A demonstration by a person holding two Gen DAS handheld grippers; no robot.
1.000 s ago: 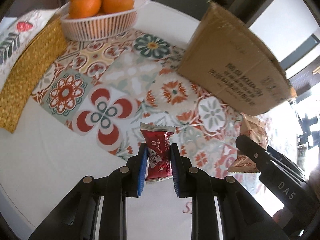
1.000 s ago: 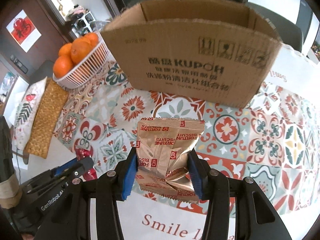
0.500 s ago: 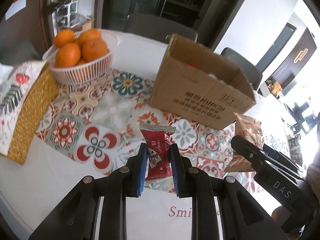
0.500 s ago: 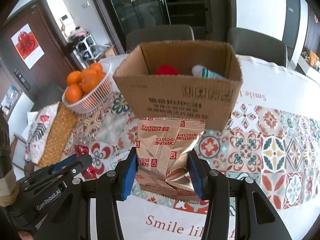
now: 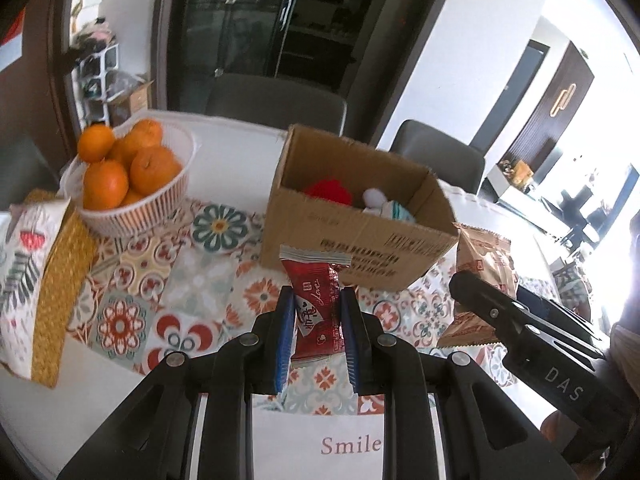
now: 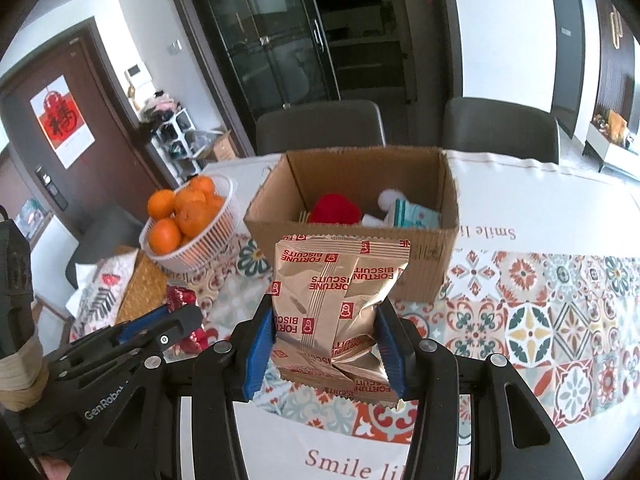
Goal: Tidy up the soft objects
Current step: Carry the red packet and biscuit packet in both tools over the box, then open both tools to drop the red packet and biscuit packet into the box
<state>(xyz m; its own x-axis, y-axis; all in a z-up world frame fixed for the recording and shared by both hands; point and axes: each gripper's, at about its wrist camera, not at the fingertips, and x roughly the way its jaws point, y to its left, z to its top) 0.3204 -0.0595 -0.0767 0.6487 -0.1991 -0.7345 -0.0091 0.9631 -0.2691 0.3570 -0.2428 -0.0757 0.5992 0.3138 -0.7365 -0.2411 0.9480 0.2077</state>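
My left gripper (image 5: pixel 316 320) is shut on a small red snack packet (image 5: pixel 318 312) and holds it above the table, in front of an open cardboard box (image 5: pixel 360 248). My right gripper (image 6: pixel 326 332) is shut on a gold Fortune Biscuits bag (image 6: pixel 336 296), held above the table before the same box (image 6: pixel 420 276). The box holds a red soft item (image 6: pixel 336 208) and a white and teal item (image 6: pixel 408 212). The right gripper with its bag shows at the right of the left wrist view (image 5: pixel 484 264). The left gripper shows at the lower left of the right wrist view (image 6: pixel 176 320).
A white basket of oranges (image 5: pixel 132 204) stands left of the box on the patterned tablecloth (image 5: pixel 200 280). A woven yellow mat and patterned cloth (image 5: pixel 52 280) lie at the left edge. Grey chairs (image 6: pixel 320 128) stand behind the table.
Both grippers have risen with their packets, so the views now look down into the open box. Both grips are unchanged.
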